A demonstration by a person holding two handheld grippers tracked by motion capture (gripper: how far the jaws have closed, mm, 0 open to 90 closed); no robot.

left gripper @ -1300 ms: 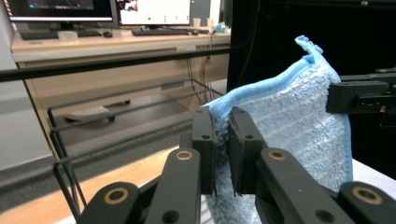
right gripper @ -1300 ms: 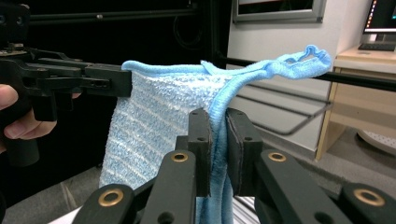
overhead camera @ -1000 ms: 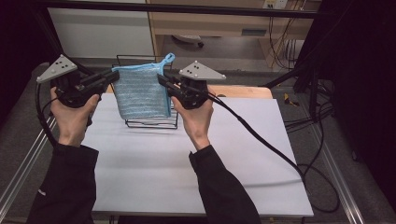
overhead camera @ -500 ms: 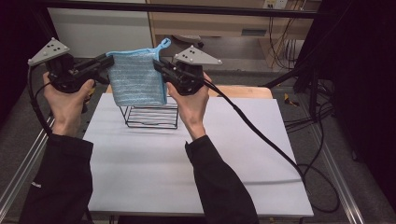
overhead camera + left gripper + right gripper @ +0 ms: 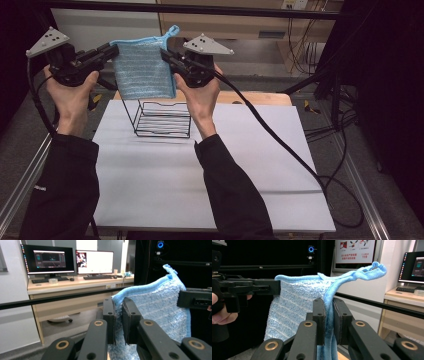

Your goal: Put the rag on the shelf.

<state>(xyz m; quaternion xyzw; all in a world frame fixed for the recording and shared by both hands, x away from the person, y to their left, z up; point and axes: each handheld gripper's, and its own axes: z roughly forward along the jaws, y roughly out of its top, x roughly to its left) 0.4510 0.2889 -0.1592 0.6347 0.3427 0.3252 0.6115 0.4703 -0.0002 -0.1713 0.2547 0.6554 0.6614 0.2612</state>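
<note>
Blue terry cloth, a ribbed square microfibre towel (image 5: pixel 142 70) with a sewn hanging loop (image 5: pixel 172 31) at one corner, is hanging stretched in the air between both grippers, above the far end of the table. Left gripper (image 5: pixel 111 50), black plastic with a grey three-cornered plate, is pinching the towel's top left corner; in the left gripper view the jaws are clamping the fluffy hem (image 5: pixel 119 298) tight. Right gripper (image 5: pixel 165 54), same build, is pinching the top right corner just under the loop; the right gripper view is showing the fabric edge (image 5: pixel 329 300) squeezed between the jaws. Towel is draping flat, lower edge hanging free and just above a black wire rack (image 5: pixel 161 119), an open box of thin bent rods, standing on the white matte tabletop (image 5: pixel 250 170). Compared with a second ago, both hands are sitting higher in the high view, and the towel, then overlapping the rack's top, is now hanging clear of it.
</note>
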